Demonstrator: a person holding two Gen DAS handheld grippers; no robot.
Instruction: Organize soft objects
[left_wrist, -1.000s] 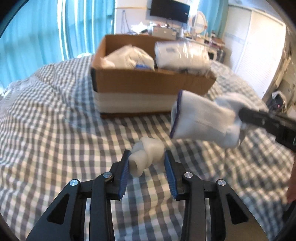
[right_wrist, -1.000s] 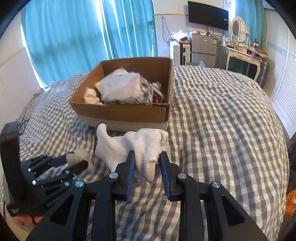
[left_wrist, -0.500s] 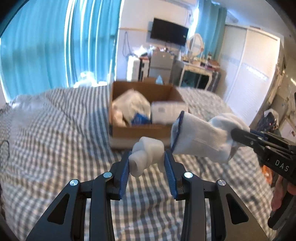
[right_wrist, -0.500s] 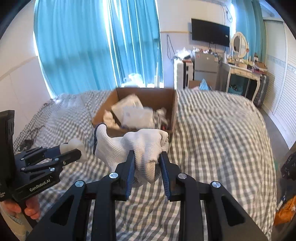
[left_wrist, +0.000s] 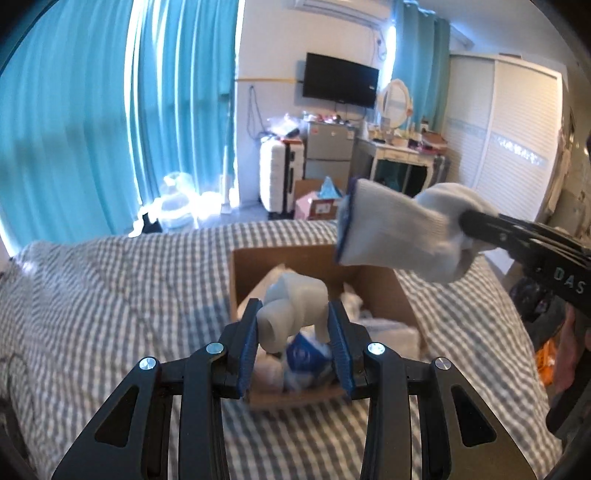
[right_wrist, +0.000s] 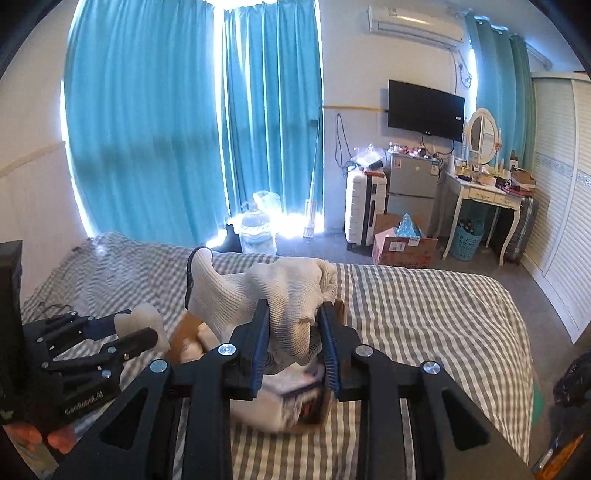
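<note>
Blue curtains (right_wrist: 147, 122) hang far left; a television (right_wrist: 424, 109), a white suitcase (right_wrist: 364, 206) and a dressing table (right_wrist: 480, 192) stand far right.

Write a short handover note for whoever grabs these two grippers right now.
Left gripper: shut on a small white foam piece, held above the cardboard box.
Right gripper: shut on a white knit glove, also over the box.
Done: box on the checked bedspread already holds several packets.
Left: lower both, release into the box.
</note>
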